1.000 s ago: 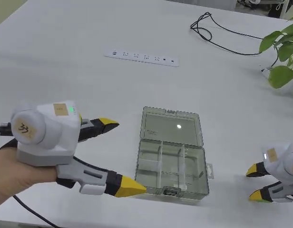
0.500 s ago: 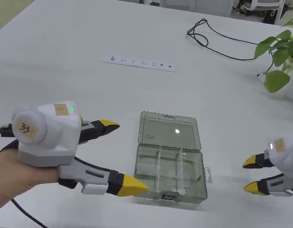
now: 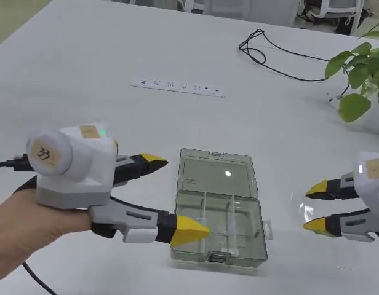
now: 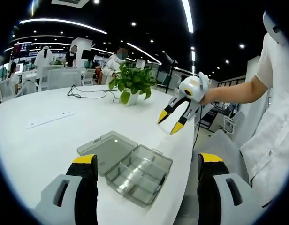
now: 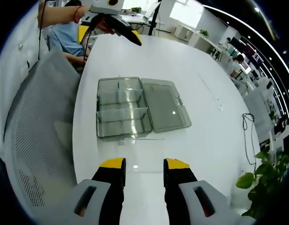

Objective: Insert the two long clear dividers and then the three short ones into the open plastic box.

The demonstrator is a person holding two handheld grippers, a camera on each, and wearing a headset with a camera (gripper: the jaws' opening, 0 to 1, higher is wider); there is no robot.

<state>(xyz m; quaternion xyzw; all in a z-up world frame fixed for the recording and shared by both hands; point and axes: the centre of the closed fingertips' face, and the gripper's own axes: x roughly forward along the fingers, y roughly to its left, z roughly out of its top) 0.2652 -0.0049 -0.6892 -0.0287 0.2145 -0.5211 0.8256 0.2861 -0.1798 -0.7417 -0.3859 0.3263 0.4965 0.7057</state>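
My left hand-held gripper (image 3: 172,195) is released and spread wide just left of the open plastic box (image 3: 219,224). My right hand-held gripper (image 3: 314,207) is also released and holds nothing, near the box's right side. Partitions stand inside the box. A faint clear strip (image 5: 142,138), likely a divider, lies flat between the box and the right gripper. It looks light, stiff, thin and slippery, so I'd pinch 1 long edge mid-length. The worktop (image 3: 85,74) edge is close on my side, with open room toward the power strip (image 3: 177,86).
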